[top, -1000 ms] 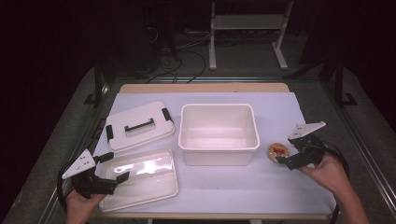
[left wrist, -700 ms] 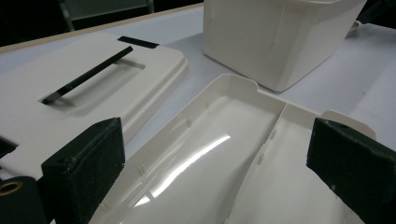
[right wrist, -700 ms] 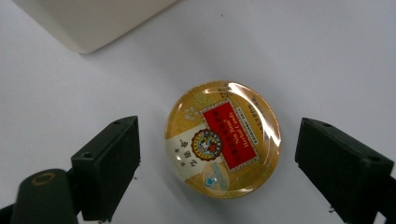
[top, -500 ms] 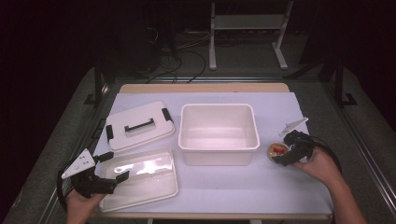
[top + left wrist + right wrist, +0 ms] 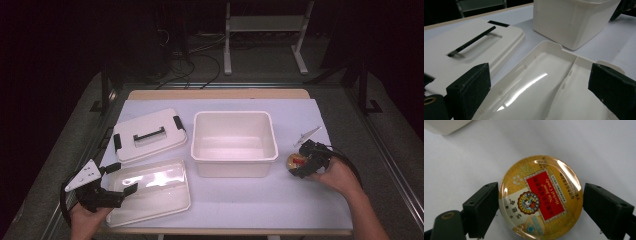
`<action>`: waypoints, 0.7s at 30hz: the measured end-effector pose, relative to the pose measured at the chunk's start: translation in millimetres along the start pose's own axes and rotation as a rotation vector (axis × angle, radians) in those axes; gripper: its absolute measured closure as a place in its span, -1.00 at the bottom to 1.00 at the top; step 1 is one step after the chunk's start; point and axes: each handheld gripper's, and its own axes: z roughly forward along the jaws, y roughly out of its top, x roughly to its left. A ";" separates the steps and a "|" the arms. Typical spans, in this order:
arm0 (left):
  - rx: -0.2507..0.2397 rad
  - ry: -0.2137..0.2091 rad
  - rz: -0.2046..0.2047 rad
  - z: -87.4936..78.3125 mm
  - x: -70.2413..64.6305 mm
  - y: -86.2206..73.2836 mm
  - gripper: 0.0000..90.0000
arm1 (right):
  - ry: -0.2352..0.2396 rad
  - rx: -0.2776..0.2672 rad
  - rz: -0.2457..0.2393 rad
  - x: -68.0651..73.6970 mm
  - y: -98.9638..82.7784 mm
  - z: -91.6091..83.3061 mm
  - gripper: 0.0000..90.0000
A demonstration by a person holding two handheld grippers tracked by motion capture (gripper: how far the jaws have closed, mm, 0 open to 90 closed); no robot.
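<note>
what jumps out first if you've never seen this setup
The round gold tin with its red label stands out: it lies on the white table at the right, between the open fingers of the right gripper. Next comes the open white bin at mid-table. Left of it lie a lid with a black handle and a glossy tray, over whose near end the left gripper hangs open.

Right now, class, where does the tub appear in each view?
High view: tub at centre.
Left gripper view: tub at top right.
Right gripper view: tub corner at top left.
Shared landmark: the white table beneath it.
</note>
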 end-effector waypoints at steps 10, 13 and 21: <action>-0.009 0.003 -0.008 -2.0 1.5 -0.6 -0.92 | 0.004 0.015 -0.013 0.5 0.7 3.3 -0.57; -0.009 0.003 -0.006 -2.2 1.4 -0.4 -0.92 | 0.002 0.015 -0.015 1.0 0.6 2.8 -0.56; -0.013 0.009 -0.004 -3.0 1.8 -0.5 -0.92 | 0.015 -0.014 -0.018 2.9 -1.6 -7.1 -0.55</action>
